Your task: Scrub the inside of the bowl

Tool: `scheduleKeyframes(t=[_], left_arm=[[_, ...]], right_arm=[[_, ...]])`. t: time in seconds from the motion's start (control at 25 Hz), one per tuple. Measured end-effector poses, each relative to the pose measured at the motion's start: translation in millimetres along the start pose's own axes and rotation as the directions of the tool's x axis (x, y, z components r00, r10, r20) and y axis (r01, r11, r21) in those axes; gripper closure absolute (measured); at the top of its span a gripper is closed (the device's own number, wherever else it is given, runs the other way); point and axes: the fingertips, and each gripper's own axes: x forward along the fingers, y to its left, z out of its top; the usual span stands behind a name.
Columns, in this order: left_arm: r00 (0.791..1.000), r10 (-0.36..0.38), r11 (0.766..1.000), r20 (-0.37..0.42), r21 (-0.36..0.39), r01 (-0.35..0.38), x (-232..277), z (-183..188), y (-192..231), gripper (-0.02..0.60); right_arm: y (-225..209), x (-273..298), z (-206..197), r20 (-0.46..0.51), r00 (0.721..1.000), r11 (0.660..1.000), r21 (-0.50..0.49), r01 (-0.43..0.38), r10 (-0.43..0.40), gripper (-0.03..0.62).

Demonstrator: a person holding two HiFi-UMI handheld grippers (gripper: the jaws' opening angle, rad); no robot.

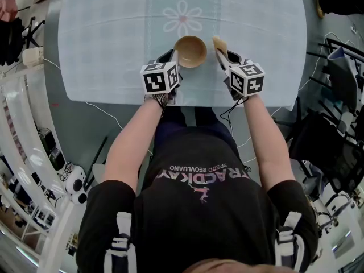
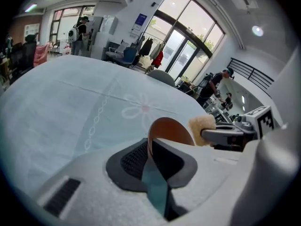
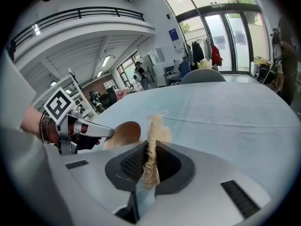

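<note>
head view: overhead, steeply down | gripper views: low, close, across pale blue clothed table (image 1: pixel 102 38) | shared: round brown wooden bowl (image 1: pixel 190 51)

Open lab-like office hall: tall glass doors (image 3: pixel 221 36), railed mezzanine (image 3: pixel 89 18), coat rack (image 3: pixel 204 53), grey chair (image 3: pixel 204 75).

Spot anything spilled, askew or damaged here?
Nothing stands out. The left tongs pinch the bowl by its rim; the right tongs grip the scrub pad beside it, not inside yet. No spill or damage.

The left gripper (image 2: pixel 150 149) clamps the rim of a round brown wooden bowl (image 2: pixel 171 131) at centre frame. Just right, the right gripper (image 2: pixel 230 136) holds a tan fibrous scrubber (image 2: pixel 201 128).
</note>
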Motion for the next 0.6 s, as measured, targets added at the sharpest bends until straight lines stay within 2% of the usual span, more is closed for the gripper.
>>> scheduleKeyframes(t=[0.08, 0.16, 0.32, 0.52, 0.6], left_arm=[[1.0, -0.001, 0.999, -0.012, 0.048, 0.002, 1.5, 0.1, -0.3, 0.532], [1.0, -0.005, 0.997, -0.018, 0.073, 0.006, 1.5, -0.3, -0.5, 0.452], [1.0, -0.008, 0.995, 0.008, 0.097, 0.007, -3.4, 0.9, 0.3, 0.406], [0.996, 0.004, 0.992, 0.084, 0.123, -0.015, -21.3, 3.2, 9.1, 0.403], [0.995, 0.008, 0.99, 0.101, 0.137, -0.022, -29.9, 2.0, 13.3, 0.43]], right_arm=[[-5.7, -2.8, -0.9, 0.006, 0.999, 0.999, -0.01, 0.037, -0.037, 0.56], [-7.9, -4.1, -2.2, 0.006, 0.999, 0.999, -0.011, 0.051, -0.051, 0.56], [-8.8, -4.7, -6.2, -0.009, 0.998, 0.997, -0.035, 0.062, -0.063, 0.56], [-10.0, -4.7, -12.0, -0.028, 0.998, 0.995, -0.075, 0.062, -0.064, 0.56], [-10.0, -5.4, -12.9, -0.028, 0.998, 0.996, -0.074, 0.058, -0.06, 0.56]])
